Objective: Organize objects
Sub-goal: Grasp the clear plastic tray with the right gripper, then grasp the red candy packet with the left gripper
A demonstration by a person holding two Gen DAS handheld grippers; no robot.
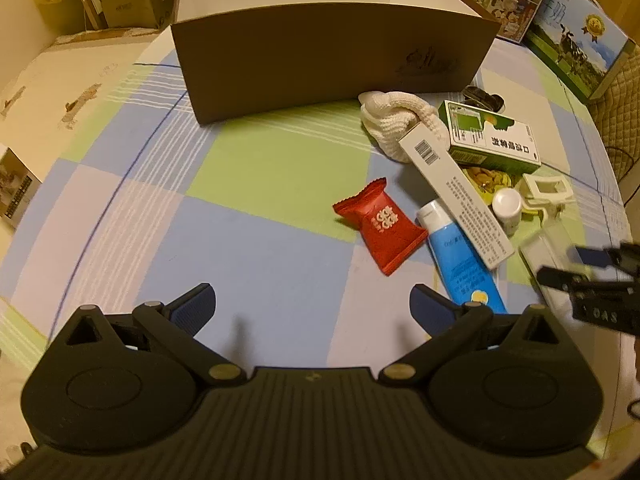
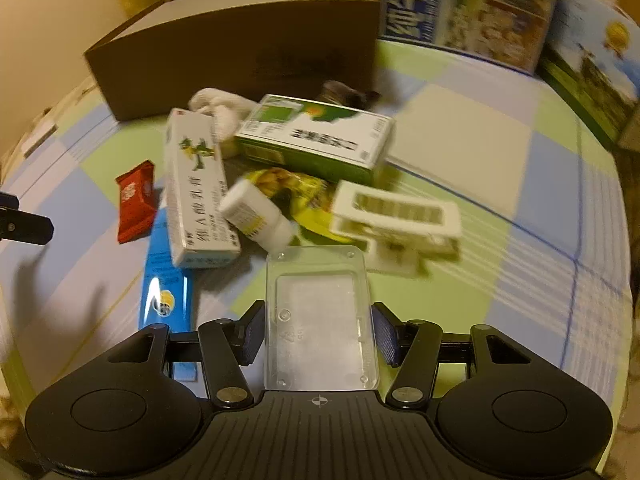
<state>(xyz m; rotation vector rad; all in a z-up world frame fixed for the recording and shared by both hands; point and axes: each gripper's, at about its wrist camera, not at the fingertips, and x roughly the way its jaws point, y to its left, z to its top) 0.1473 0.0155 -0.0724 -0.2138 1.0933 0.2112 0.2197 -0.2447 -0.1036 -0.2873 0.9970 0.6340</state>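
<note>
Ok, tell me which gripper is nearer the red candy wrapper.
Left. The left gripper hangs open just short of the red candy wrapper, nothing between them. The right gripper sits off to the wrapper's right, shut on the clear plastic tray.

A home: checked tablecloth [image 1: 260, 168] (milk cartons [image 1: 576, 40] stacked behind).

Barcode on the long white box [image 1: 456, 196], "维A酸乳膏" on its front face, upside-down Chinese print on the green box [image 1: 492, 140], "OAS" on the right gripper [image 1: 600, 276], milk carton [image 2: 464, 4] lettering blurred
</note>
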